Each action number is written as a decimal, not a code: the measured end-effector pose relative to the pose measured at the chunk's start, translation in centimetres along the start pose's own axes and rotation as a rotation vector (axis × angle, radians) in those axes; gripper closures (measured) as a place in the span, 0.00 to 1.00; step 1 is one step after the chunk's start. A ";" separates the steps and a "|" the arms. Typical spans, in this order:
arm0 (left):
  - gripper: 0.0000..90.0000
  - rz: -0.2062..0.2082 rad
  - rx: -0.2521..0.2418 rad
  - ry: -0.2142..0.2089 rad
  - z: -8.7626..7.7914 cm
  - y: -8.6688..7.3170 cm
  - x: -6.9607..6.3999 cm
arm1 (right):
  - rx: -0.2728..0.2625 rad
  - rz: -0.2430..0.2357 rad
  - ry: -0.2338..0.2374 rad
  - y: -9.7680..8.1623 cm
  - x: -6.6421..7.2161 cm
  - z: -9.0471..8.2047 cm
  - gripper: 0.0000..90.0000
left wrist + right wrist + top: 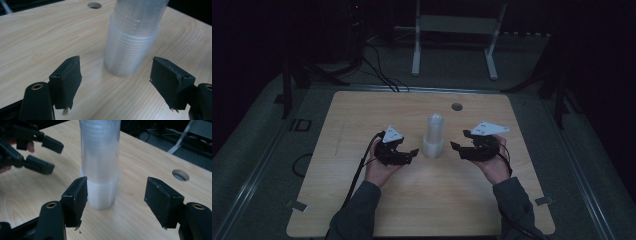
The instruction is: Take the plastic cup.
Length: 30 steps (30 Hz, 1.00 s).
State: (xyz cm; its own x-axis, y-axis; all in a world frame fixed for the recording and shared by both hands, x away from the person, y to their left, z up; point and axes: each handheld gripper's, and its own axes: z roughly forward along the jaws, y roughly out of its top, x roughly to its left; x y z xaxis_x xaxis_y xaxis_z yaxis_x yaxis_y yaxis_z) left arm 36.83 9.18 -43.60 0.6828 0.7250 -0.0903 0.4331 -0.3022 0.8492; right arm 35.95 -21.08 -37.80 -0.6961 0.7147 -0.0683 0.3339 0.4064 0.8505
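A: Cups (433, 135) stacked upright mid-table (362, 115), clear plastic, no print legible, though dim.
B: Flanked both sides?
A: Yes. Left gripper (411, 153) just beside, jaws parted, holding nothing. Right gripper (457, 146) likewise, parted and empty, clear of the stack.
B: Room around?
A: Plenty. Bare wood all round, edges well off, hole (457, 106) beyond. "ID" readable on the floor at left.

Grey sleeves (362, 210), black fingers (66, 81)
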 end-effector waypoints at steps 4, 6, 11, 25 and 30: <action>0.26 0.012 0.006 -0.014 0.6 0.6 -0.4 | -0.010 -0.006 0.010 1.1 0.1 0.7 0.38; 0.25 0.032 0.014 -0.013 1.0 1.0 -0.8 | -0.014 -0.007 0.011 1.5 0.2 1.0 0.38; 0.24 0.044 0.015 -0.031 2.3 1.9 -1.4 | -0.030 0.006 0.027 2.2 0.2 1.5 0.38; 0.18 0.054 -0.013 -0.033 4.8 2.3 -2.4 | -0.072 0.031 0.067 3.6 0.1 2.6 0.35; 0.18 0.066 -0.027 -0.023 5.4 2.1 -2.5 | -0.076 0.034 0.078 3.9 0.3 3.2 0.36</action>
State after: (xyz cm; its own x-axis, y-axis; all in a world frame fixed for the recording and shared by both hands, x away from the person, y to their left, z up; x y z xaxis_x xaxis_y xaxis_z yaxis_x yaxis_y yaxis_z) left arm 39.20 3.44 -44.38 0.7228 0.6895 -0.0451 0.3706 -0.3317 0.8676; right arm 39.10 -17.45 -36.18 -0.7334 0.6798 -0.0003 0.3110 0.3359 0.8891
